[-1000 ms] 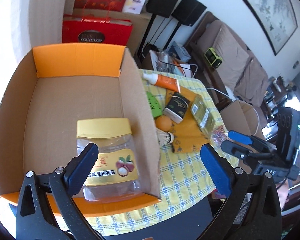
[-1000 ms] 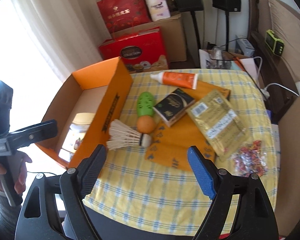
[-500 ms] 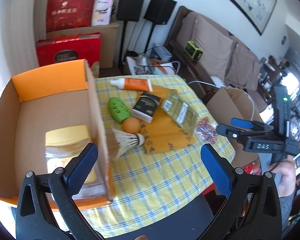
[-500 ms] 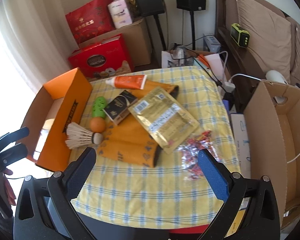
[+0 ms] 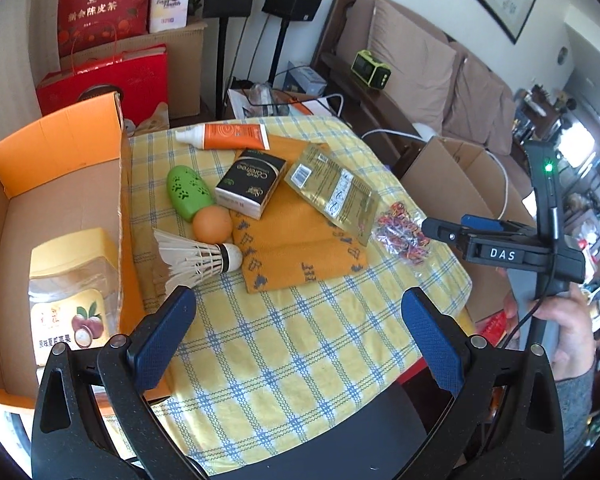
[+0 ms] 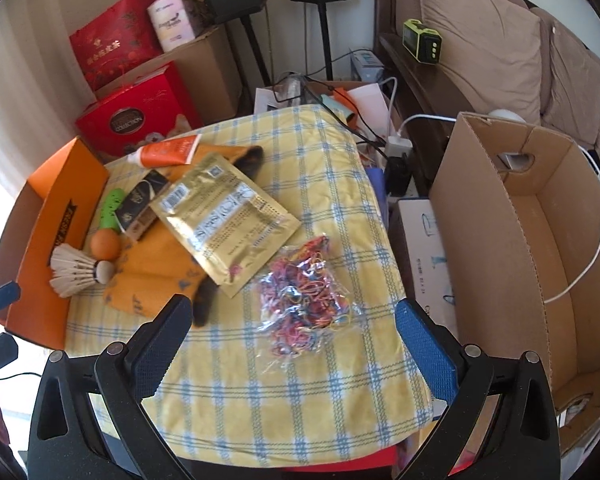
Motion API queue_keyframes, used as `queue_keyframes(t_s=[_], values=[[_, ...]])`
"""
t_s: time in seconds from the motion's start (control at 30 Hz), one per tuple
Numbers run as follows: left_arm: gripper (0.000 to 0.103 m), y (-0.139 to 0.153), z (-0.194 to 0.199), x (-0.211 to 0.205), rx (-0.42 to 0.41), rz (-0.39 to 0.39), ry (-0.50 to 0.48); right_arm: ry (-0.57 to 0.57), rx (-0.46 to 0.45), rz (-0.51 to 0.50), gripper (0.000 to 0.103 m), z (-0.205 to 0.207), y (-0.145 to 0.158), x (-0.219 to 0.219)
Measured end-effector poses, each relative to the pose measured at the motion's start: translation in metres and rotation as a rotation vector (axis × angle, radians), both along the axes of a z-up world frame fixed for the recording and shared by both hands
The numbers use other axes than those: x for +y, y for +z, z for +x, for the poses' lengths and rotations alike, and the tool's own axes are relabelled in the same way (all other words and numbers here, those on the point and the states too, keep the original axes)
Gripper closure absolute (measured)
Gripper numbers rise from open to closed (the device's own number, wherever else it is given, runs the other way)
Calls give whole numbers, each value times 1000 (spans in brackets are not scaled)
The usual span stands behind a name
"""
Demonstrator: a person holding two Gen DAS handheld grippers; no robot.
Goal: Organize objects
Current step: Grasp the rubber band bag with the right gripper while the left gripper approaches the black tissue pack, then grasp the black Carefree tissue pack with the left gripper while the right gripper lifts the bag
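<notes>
- Left wrist view: the left tongs [image 5: 298,322] stand wide apart with nothing between the blue pads, above the near edge of the counter [image 5: 284,360], which wears a yellow checked cloth.
- At the left sits an open cardboard box [image 5: 56,204] with orange flaps; a clear jar [image 5: 70,284] with a yellow lid lies inside it.
- Just beside the box wall lie a shuttlecock [image 5: 198,258], an orange ball [image 5: 212,224] touching a green oval case [image 5: 190,192], and a black packet [image 5: 250,182].
- An orange tube [image 5: 228,136] lies at the far side; a gold pouch [image 5: 332,192] rests on an orange cloth [image 5: 300,248].
- A clear bag of coloured rubber bands [image 5: 402,234] lies near the right edge, with the right tongs [image 5: 448,230] at it, side-on; a hand [image 5: 568,332] grips their handle.
- Right wrist view: the right tongs [image 6: 292,318] are spread wide and have just been opening; nothing sits between the pads.
- The bag of coloured rubber bands [image 6: 304,300] lies on the cloth just ahead of them, apart from both pads.
- The gold pouch [image 6: 224,220] lies just beside the bag, overlapping the orange cloth [image 6: 156,272].
- The shuttlecock [image 6: 80,272], orange ball [image 6: 105,245], green oval case [image 6: 112,210] and black packet [image 6: 142,204] sit near the box [image 6: 64,216] at the left.
- A second, empty cardboard box [image 6: 520,240] stands off the counter at the right.
- A blue tip of the left tongs [image 6: 0,294] shows at the left edge.
</notes>
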State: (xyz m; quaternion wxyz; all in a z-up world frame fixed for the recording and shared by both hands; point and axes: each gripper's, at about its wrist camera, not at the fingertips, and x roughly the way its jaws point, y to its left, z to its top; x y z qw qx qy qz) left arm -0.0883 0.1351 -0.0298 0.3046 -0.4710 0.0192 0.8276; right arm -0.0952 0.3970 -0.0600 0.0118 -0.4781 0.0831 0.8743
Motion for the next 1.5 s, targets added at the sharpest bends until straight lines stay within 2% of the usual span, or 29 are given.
queue_keyframes(t_s=[0.23,0.53,0.67,0.7,0.73,0.9,0.93,1.0,1.1,1.33,1.5], values=[[0,-16,-1,5,-7,-22,15,22,-21,-4,3,-13,-20,1],[0,-23,-18,13,-18,-53,46,76,-72,86,9,-27,-45,-12],[0,-17,-37,22,-24,-72,62,97,-89,141,18,-30,-55,-18],[0,-16,-42,24,-23,-84,67,102,-89,160,24,-30,-56,-20],[0,-15,-49,27,-20,-96,73,110,-86,174,24,-30,-56,-20],[0,-19,-80,51,8,-218,66,133,-75,178,39,-30,-54,-20],[0,-21,-85,55,13,-239,58,139,-74,172,41,-29,-53,-19],[0,-27,-98,63,9,-286,44,146,-74,139,58,-27,-52,-18],[0,-40,-116,70,-25,-348,45,138,-76,101,64,-25,-51,-13],[0,-60,-137,83,-27,-444,46,115,-41,-19,68,-17,-39,1],[0,-76,-148,87,-92,-420,39,108,-9,-69,69,-11,-27,3]])
